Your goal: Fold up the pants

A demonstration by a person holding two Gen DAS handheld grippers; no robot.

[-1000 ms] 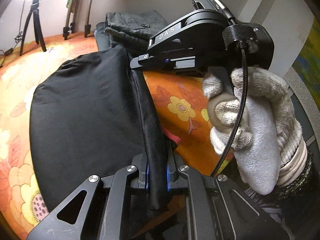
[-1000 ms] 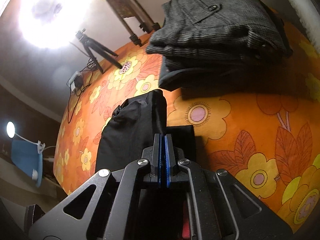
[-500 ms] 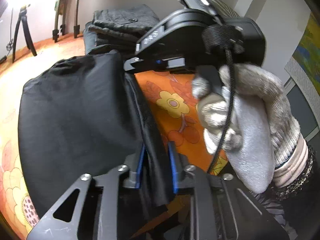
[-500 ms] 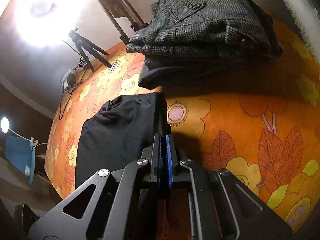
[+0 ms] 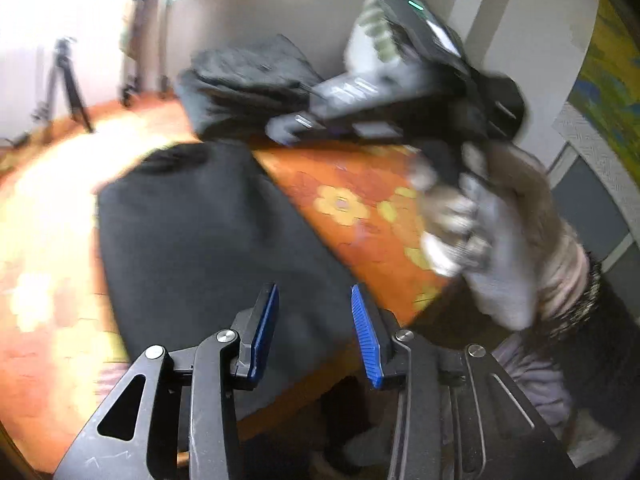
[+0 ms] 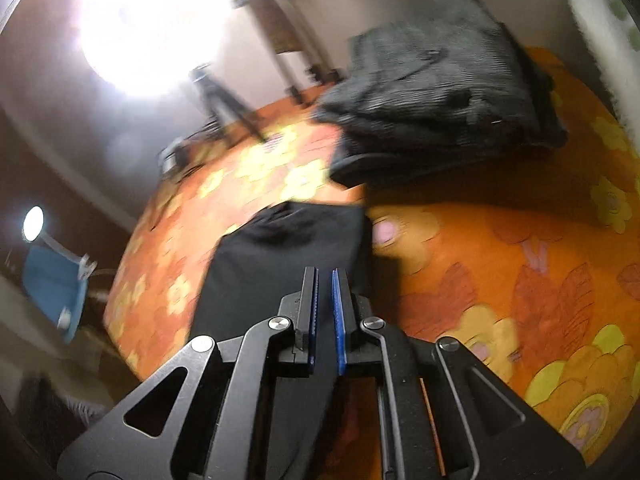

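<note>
Left gripper point(image 5: 314, 330): jaws have just been opening, hold nothing; lift clear of black pants point(image 5: 208, 240).
Right gripper point(image 6: 324, 316): nearly closed, empty, lower centre; withdraw without snagging the fold.

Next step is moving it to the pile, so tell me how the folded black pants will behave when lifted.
The black pants look thin and limp, so they will probably sag and unfold if lifted by one edge. The smooth cloth may slip from the left gripper.

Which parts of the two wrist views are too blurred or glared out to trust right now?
Left wrist view: the gloved hand and the stacked grey folded pants are motion-smeared, while the folded black pants read clearly enough. Right wrist view: the bright lamp washes out the upper left, and the orange flowered cloth is softly blurred.
</note>
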